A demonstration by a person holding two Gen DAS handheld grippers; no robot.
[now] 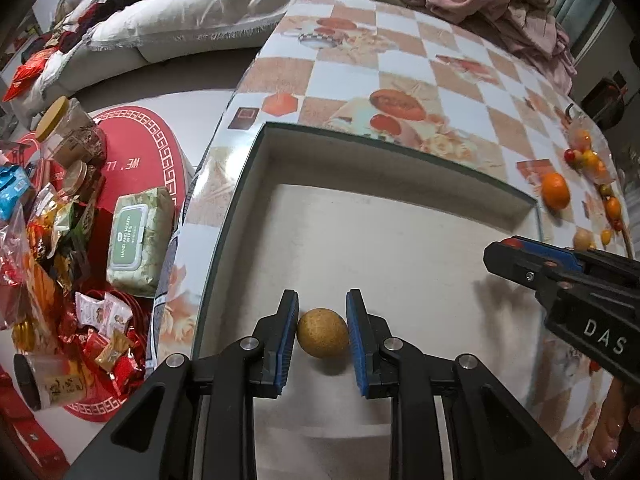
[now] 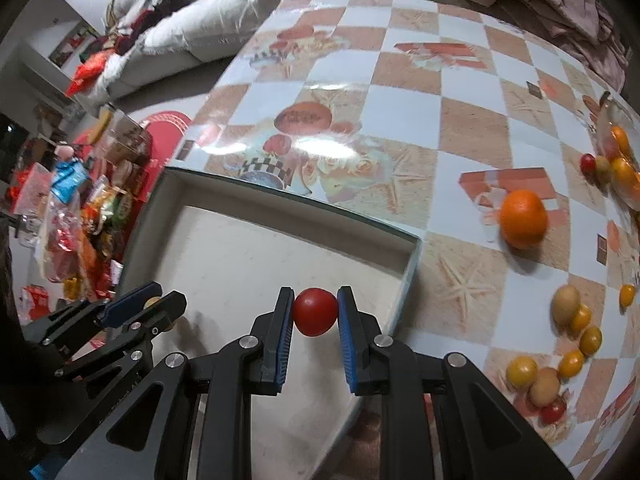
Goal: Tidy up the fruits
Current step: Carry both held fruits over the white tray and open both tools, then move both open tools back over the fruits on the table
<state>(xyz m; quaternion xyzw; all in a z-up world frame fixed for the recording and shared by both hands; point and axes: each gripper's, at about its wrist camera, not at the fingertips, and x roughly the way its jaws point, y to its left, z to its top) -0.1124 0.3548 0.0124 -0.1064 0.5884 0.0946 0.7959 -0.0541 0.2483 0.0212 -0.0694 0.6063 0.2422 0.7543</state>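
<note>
Left gripper [image 1: 322, 338] clamps a tan round fruit [image 1: 322, 333]; right gripper [image 2: 315, 314] clamps a glossy red tomato [image 2: 315, 311] above the box [image 2: 404, 276] on the checkered surface [image 2: 400, 120].

A lived-in home, most likely a living room. A table [image 2: 472, 128] is covered with a glossy checkered oilcloth printed with fruit and starfish. Behind it stands a pale sofa [image 1: 188, 28] with fringed cushions, and a heap of pink clothing [image 1: 500, 4] lies at the table's far edge. To the left, a low surface with a round red mat [image 1: 160, 152] is crowded with household goods: a green pack of wet wipes [image 1: 138, 240], a lidded jar [image 1: 68, 128], and many red and gold snack packets [image 1: 104, 344]. An open white cardboard box [image 1: 256, 200] sits on the table.
</note>
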